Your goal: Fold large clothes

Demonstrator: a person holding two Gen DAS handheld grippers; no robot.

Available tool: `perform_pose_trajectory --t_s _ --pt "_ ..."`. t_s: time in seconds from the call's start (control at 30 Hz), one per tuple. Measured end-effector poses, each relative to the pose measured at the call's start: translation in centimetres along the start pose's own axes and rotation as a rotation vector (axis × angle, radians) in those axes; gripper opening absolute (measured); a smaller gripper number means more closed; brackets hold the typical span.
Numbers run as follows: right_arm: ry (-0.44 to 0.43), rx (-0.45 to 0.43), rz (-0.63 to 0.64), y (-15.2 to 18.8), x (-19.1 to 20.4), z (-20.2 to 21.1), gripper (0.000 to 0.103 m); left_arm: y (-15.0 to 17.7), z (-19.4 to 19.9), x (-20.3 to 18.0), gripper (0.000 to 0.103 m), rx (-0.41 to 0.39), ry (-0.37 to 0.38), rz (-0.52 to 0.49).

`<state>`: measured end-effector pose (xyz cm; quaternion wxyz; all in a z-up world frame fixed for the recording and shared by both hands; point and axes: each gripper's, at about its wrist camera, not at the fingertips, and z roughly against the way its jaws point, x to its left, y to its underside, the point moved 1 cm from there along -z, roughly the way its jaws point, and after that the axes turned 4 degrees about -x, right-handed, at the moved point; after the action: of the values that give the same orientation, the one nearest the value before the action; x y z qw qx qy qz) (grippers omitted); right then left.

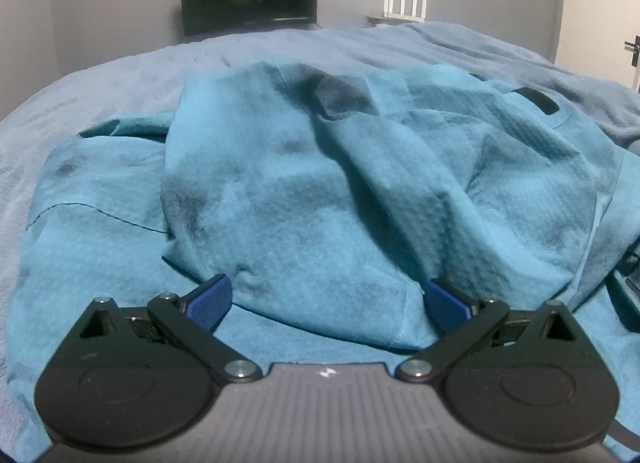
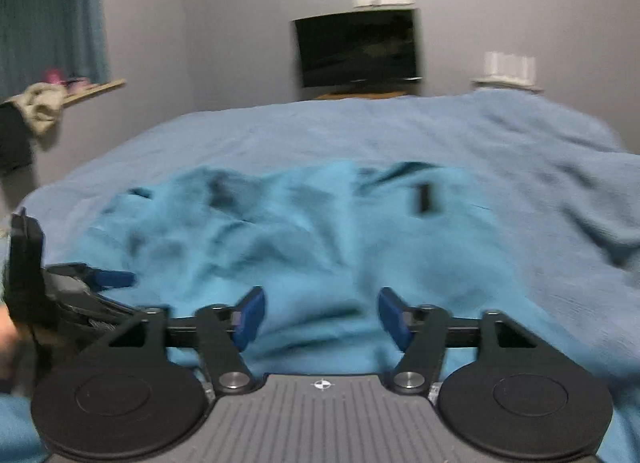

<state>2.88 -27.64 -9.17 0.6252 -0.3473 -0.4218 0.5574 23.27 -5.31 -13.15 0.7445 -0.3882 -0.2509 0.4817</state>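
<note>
Garment (image 1: 320,183) beneath spread left hand-held gripper (image 1: 328,303)

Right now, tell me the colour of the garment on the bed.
Teal with dark mottled patches; the garment shows best in the left wrist view.

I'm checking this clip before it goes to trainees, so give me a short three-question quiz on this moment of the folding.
1. True or false: the teal garment already lies flat and neatly folded on the blue bedspread.
2. Multiple choice: in the left wrist view, the left claw is A) shut on cloth, B) open with a fold of the garment between its fingers, C) out of view.
3. Fill in: against the far wall stands a dark ____.

Key
1. False: it is crumpled, with raised folds.
2. B: the blue fingers stand wide apart. The right claw is open too, over the garment.
3. Screen.
</note>
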Motion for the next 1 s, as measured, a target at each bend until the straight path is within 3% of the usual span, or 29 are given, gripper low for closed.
perform_pose_trajectory --t_s 0.07,0.17,0.27,0.33,0.53,0.73,0.87,1.0 --pt "0.006 -0.010 -0.053 0.2 -1.5 0.8 0.081 0.1 0.7 0.1 0.103 0.000 -0.018 0.007" --pt "0.022 -0.030 -0.068 1.0 -2.3 0.4 0.082 -0.5 3.7 -0.1 0.103 -0.049 -0.070 0.012" --pt "0.002 0.005 -0.072 2.0 -2.5 0.0 0.082 -1.7 8.7 -0.9 0.103 -0.136 -0.096 -0.033" --pt "-0.023 0.020 -0.054 2.7 -2.1 -0.3 0.082 -1.9 12.0 -1.5 0.103 -0.153 -0.107 -0.073" --pt "-0.062 -0.037 -0.034 1.4 -1.7 1.9 0.082 -0.3 19.3 -1.4 0.103 -0.055 -0.145 -0.048" --pt "-0.082 -0.139 0.086 -3.2 -1.9 9.2 0.089 1.2 26.8 0.6 0.103 -0.024 -0.205 -0.023" --pt "-0.097 -0.132 0.190 -4.1 -3.2 14.6 0.090 2.5 32.0 2.8 0.103 -0.003 -0.220 0.061" --pt "-0.113 -0.055 0.248 -3.6 -5.4 19.1 0.090 3.9 35.8 4.7 0.103 0.034 -0.193 0.157"
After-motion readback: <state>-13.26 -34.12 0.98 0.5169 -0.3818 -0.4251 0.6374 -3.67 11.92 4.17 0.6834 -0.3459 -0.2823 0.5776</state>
